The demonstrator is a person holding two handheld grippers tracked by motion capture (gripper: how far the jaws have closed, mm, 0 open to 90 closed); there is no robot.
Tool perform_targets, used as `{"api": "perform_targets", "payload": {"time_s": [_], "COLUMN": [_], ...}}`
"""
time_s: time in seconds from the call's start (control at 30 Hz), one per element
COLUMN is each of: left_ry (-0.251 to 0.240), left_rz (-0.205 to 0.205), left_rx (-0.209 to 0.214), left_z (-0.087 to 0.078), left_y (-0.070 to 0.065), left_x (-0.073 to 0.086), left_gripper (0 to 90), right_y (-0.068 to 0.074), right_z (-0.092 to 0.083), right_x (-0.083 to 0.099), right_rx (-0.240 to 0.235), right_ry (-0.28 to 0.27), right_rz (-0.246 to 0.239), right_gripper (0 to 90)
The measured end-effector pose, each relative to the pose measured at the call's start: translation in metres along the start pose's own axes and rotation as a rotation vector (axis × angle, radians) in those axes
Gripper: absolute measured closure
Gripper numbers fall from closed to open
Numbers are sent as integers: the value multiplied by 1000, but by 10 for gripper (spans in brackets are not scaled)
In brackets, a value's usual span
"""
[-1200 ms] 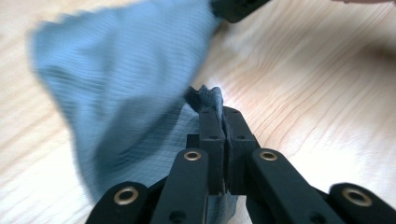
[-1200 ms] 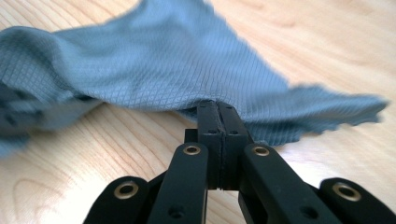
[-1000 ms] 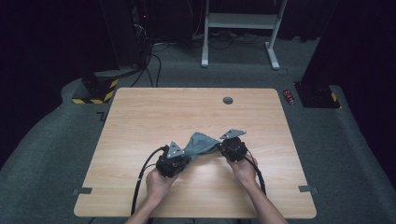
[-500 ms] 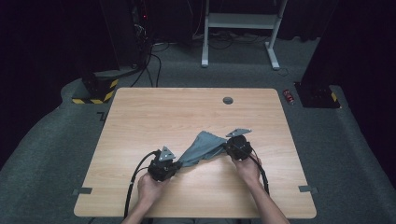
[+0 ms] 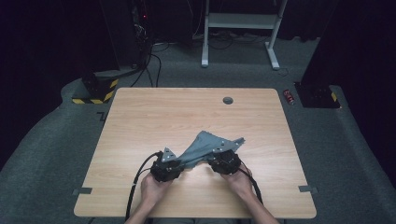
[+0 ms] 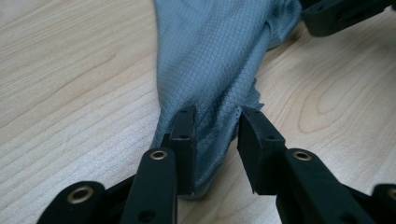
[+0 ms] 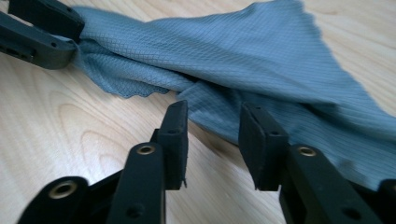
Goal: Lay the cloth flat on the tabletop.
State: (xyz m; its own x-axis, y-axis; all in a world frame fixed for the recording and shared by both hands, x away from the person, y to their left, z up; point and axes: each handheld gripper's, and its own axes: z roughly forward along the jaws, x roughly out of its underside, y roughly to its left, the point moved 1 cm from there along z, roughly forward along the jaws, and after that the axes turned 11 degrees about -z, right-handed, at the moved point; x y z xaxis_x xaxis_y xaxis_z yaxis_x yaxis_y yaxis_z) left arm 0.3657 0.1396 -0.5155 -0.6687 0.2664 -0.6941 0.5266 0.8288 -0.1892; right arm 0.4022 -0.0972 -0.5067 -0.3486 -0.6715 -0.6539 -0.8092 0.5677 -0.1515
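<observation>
A grey-blue checked cloth (image 5: 205,144) lies crumpled on the wooden table (image 5: 187,112), near its front middle. My left gripper (image 5: 173,161) rests at the cloth's left end, my right gripper (image 5: 218,157) at its right end. In the left gripper view the cloth (image 6: 210,60) runs between my left gripper's (image 6: 217,121) parted jaws, whose pads do not press on it. In the right gripper view my right gripper (image 7: 212,116) stands open with the cloth (image 7: 261,60) edge just beyond its tips. Both pairs of jaws have just been opening.
A round grommet hole (image 5: 228,100) sits near the table's far edge. Black cables (image 5: 135,186) trail from the grippers over the front edge. Beyond the table stand a white frame (image 5: 243,28) and a yellow-striped block (image 5: 95,91) on the carpet.
The cloth, earlier held taut between the two grippers, now lies slack on the table. Both hands sank, and the right one came back toward the person.
</observation>
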Motion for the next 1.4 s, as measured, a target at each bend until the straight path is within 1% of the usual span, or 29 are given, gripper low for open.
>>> {"api": "perform_targets", "payload": {"time_s": [0.07,0.13,0.17,0.2,0.23,0.27,0.37,0.4,0.43,0.5,0.57,0.6,0.7,0.73,0.8,0.87,0.9,0.93,0.97,1.0,1.03,1.1,1.13,1.17,1.23,1.27,1.33,1.37,1.4], "left_ry": [7,16,20,12,12,5,-14,-27,-27,-40,-48,-49,-39,-20,-4,-26,-46,-88,-88,-106,-109,-103,-86,-86,-63,-58,-46,-46,-40], "left_rz": [-1,11,11,20,20,26,22,29,29,18,11,4,-1,0,25,21,6,-53,-53,-79,-85,-85,-74,-74,-83,-101,-118,-118,-122], "left_rx": [-7,-23,-20,-17,-17,-17,-6,-6,-6,1,4,8,41,48,50,47,37,28,28,30,24,13,-14,-14,-37,-40,-68,-68,-89], "left_z": [1,2,2,-1,-1,-2,-7,-12,-12,-17,-22,-24,-26,-24,-20,-20,-21,-25,-25,-26,-27,-25,-18,-18,-9,-4,6,6,10], "left_y": [1,3,3,4,4,5,4,5,5,6,8,9,8,6,1,0,2,8,8,11,13,15,16,16,19,20,22,22,24], "left_x": [1,1,2,2,2,2,0,-2,-2,-3,-4,-4,-3,-3,-3,-3,-4,-8,-8,-9,-11,-14,-14,-14,-13,-12,-7,-7,-3], "left_gripper": [684,709,744,834,871,871,886,886,886,887,886,887,885,874,851,766,718,670,661,661,648,617,574,553,535,519,487,479,469], "right_y": [0,-1,-2,-6,-6,-8,-10,-11,-11,-14,-19,-25,-29,-30,-29,-27,-27,-24,-24,-22,-19,-13,-8,-8,-4,-2,-2,-2,-4], "right_z": [4,11,13,12,12,10,3,-5,-5,-16,-28,-39,-46,-45,-42,-40,-40,-44,-44,-47,-50,-55,-56,-56,-53,-49,-38,-38,-31], "right_x": [-1,-1,0,1,1,1,0,-2,-2,-2,-1,2,5,9,11,15,16,20,20,21,23,27,32,32,37,39,42,42,40], "right_rx": [7,16,22,23,23,20,7,9,9,7,16,36,48,48,48,50,51,66,66,72,75,72,49,49,32,26,24,24,22], "right_ry": [9,43,53,50,50,49,42,35,35,9,-15,-28,-32,-6,7,6,-6,-39,-39,-58,-73,-100,-111,-111,-100,-91,-68,-68,-60], "right_rz": [2,0,-3,9,9,8,-7,-18,-18,-14,-3,3,9,8,3,15,26,37,37,39,42,43,54,54,59,68,93,93,109], "right_gripper": [620,692,741,850,850,885,896,896,896,896,896,896,894,888,875,788,754,723,723,719,716,716,715,715,703,689,643,643,638]}}
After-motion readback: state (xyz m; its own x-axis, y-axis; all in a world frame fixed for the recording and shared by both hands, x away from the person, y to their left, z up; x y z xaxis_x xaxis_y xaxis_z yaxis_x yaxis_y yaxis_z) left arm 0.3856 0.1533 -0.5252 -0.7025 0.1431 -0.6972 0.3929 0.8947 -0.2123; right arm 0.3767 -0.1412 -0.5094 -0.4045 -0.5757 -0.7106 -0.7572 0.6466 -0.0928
